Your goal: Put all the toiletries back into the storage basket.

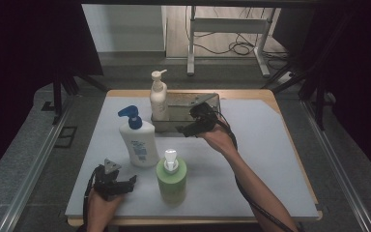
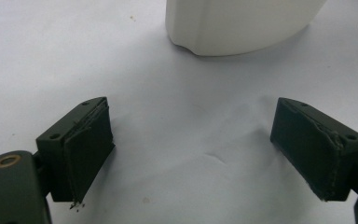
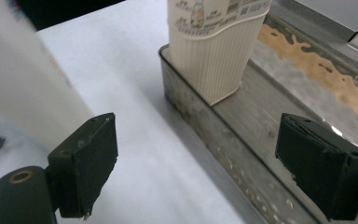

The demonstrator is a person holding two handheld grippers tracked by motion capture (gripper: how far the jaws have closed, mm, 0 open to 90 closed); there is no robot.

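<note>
Three pump bottles upright on the pale grey table mat (image 1: 270,145), long axes vertical. Nearest the right gripper (image 1: 195,121): slim cream ribbed plastic bottle (image 1: 158,99), standing in the left end of a worn grey metal tray (image 1: 207,100) at the far middle of the mat, pump spout turned right toward the tray; printed label band above vertical ribbing in the right gripper view (image 3: 216,51), base close against the tray's near wall. Right gripper just right of it over the tray's near edge, jaws spread wide, nothing between them. Nearer, left of centre: broad white bottle with blue pump (image 1: 137,140), spout pointing left. Beside it, near the front: green cylinder bottle with white pump (image 1: 171,180). Left gripper (image 1: 118,183) low at the front left, jaws wide apart and empty, white bottle's base just ahead (image 2: 237,25). Open mat across the whole right half.
</note>
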